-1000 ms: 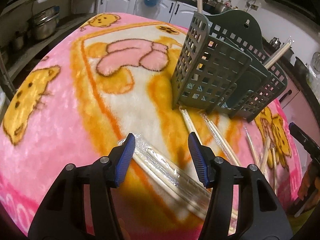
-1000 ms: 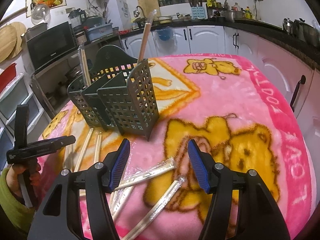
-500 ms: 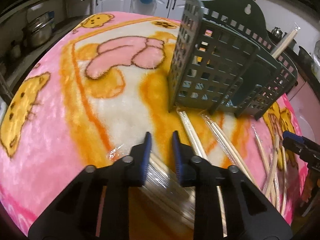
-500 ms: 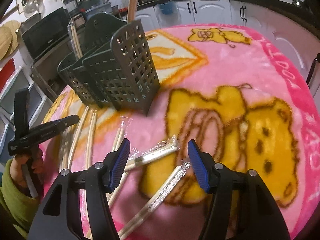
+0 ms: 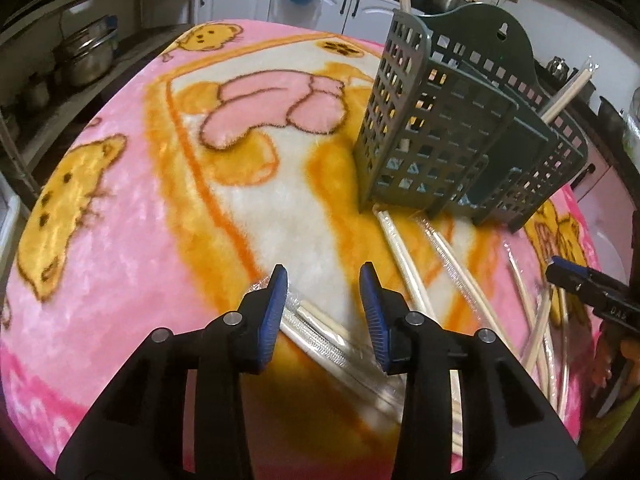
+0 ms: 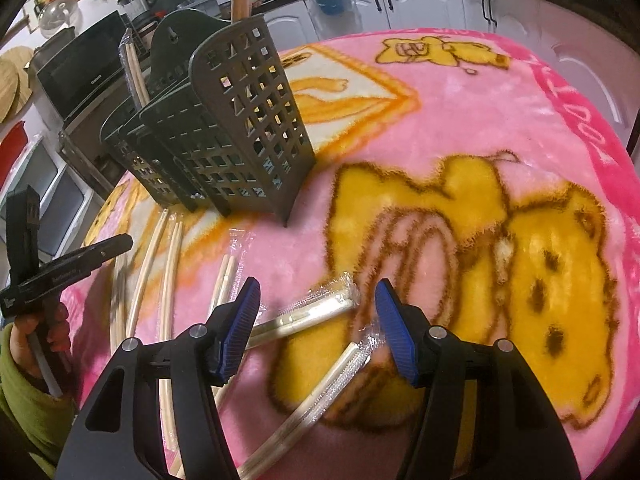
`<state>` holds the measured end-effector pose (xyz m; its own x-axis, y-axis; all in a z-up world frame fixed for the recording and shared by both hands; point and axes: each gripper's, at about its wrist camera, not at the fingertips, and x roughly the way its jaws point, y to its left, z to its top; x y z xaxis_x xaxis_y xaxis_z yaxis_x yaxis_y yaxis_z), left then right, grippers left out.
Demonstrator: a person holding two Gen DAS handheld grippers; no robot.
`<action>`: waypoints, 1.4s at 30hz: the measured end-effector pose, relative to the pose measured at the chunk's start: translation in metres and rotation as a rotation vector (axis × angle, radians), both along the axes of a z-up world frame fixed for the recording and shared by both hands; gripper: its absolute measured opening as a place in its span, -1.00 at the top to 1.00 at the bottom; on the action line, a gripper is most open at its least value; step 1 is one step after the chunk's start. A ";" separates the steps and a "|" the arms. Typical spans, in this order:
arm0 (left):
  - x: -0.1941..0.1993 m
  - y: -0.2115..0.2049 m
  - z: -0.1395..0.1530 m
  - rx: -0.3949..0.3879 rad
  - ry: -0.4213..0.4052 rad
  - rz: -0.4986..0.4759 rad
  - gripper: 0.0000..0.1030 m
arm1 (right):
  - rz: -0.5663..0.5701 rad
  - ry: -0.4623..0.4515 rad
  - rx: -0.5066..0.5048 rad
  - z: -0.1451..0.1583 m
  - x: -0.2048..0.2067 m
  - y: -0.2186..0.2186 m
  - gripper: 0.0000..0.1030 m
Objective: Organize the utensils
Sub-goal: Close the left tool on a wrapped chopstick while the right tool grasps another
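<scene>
On the left, our left gripper (image 5: 323, 280) hangs low over the pink cartoon blanket (image 5: 120, 208) that covers the surface. Its jaws are opening, partly spread, with a cellophane-wrapped pair of chopsticks (image 5: 320, 330) lying between them on the blanket; the pads do not press on it, so we hold nothing. Just beyond, more wrapped chopsticks (image 5: 404, 264) lie loose in front of the dark green slotted utensil holder (image 5: 436, 140), which stands upright and already carries a few sticks in its compartments.

Further right, our right gripper (image 6: 316, 292) hovers with its jaws well apart and empty over two more wrapped pairs (image 6: 316, 308), one lying across between the jaws, the other angled toward the right jaw.

We judge these packets light, thin and stiff along their length, but the clear film looks slick and crinkly, and the plush pile lets them sink. We would take hold across the middle of a packet, closing on the wood rather than on the loose film at the end, so it neither pivots nor slides out.
</scene>
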<state>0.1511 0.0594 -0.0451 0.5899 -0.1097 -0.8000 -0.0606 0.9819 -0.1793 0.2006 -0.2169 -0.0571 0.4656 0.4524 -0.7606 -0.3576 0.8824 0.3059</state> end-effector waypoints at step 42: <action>0.013 0.013 0.033 -0.009 -0.081 -0.055 0.97 | 0.008 -0.006 -0.034 -0.002 0.009 0.002 0.40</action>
